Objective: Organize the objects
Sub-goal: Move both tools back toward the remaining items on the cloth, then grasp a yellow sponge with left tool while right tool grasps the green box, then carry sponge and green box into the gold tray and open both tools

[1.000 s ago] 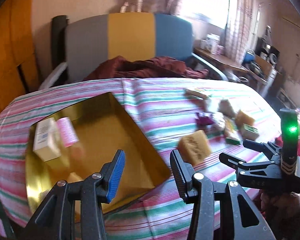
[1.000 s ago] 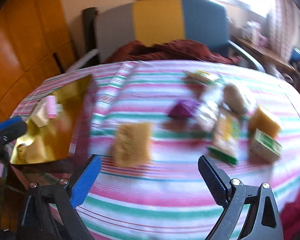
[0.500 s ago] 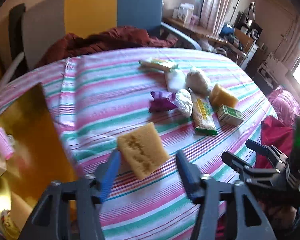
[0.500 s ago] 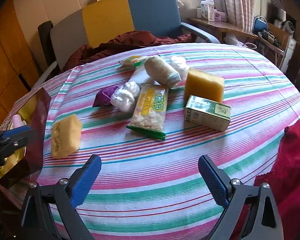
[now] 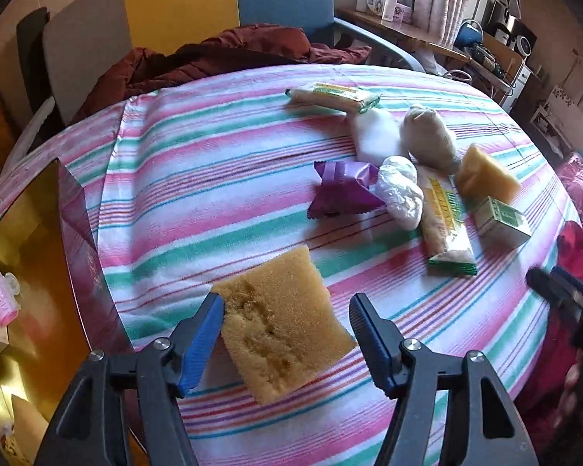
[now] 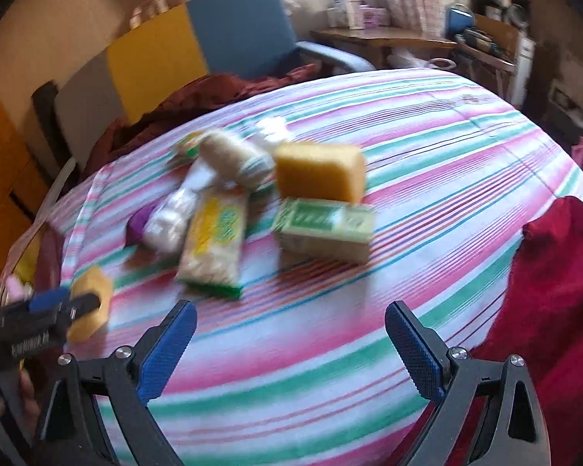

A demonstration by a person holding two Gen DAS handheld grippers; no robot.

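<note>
Since the earlier frame we are swinging both hands away from the gold box (image 5: pixel 31 272) toward the scattered things, and the sponge (image 5: pixel 280 322) is now lying between the fingers of our left gripper (image 5: pixel 287 334). Its fingers are opening: the left one is just beside the sponge's edge, the right one standing apart, so nothing is being pinched. The sponge is lying flat, its long axis running diagonally across the gap, corner toward us. Our left hand is much the nearer. Our right gripper (image 6: pixel 291 343) is opening wide over bare cloth, well short of the green carton (image 6: pixel 322 229) and snack packet (image 6: pixel 213 244). We are working on a tabletop (image 5: pixel 213 163) under striped cloth, with a chair (image 5: pixel 198 4) and cluttered shelves beyond.
</note>
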